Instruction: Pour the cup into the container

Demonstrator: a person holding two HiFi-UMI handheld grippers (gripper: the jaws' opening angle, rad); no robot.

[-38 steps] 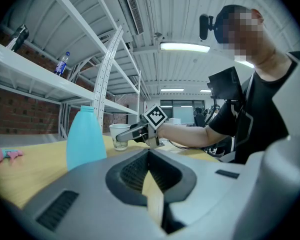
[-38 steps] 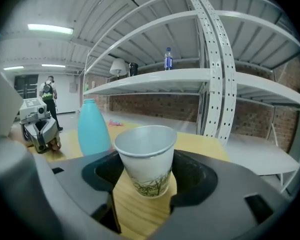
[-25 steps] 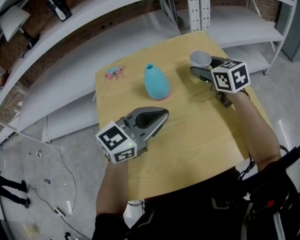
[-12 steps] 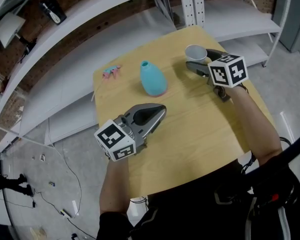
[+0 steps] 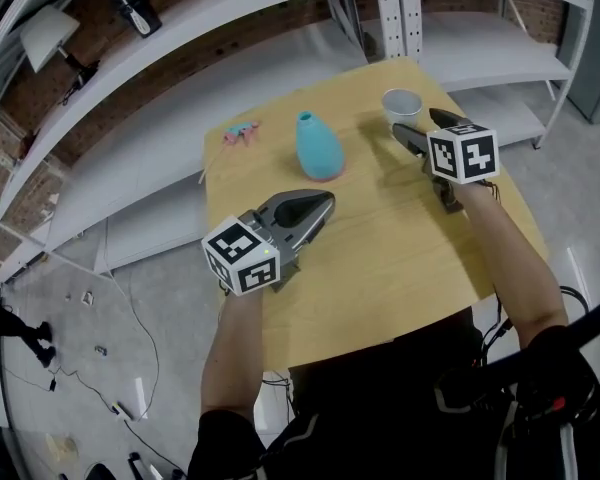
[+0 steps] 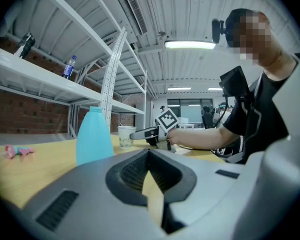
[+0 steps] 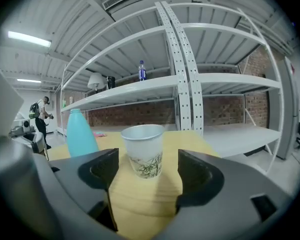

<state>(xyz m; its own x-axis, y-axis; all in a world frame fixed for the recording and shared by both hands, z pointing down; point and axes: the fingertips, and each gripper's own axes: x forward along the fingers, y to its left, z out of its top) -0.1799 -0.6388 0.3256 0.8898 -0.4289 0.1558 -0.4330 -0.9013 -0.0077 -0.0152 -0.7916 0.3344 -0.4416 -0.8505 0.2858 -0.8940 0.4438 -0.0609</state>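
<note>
Table: light wooden top (image 5: 380, 258)
Far right corner: 1 white paper cup (image 5: 401, 103), upright
Far middle: 1 teal container (image 5: 318, 148), upright, well apart from the cup
Far left edge: 1 small pink item (image 5: 242, 133)

No readable text — the cup (image 7: 143, 150) bears only a leafy print, the shelf bottle (image 7: 141, 70) a label too small.

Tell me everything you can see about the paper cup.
The paper cup is white and tapered, with a rolled rim and a dark plant print on its side. It stands upright near the far right corner of the wooden table, touching only the tabletop. The right gripper, its jaws just opened wide, points at it from close by without contact.
</note>
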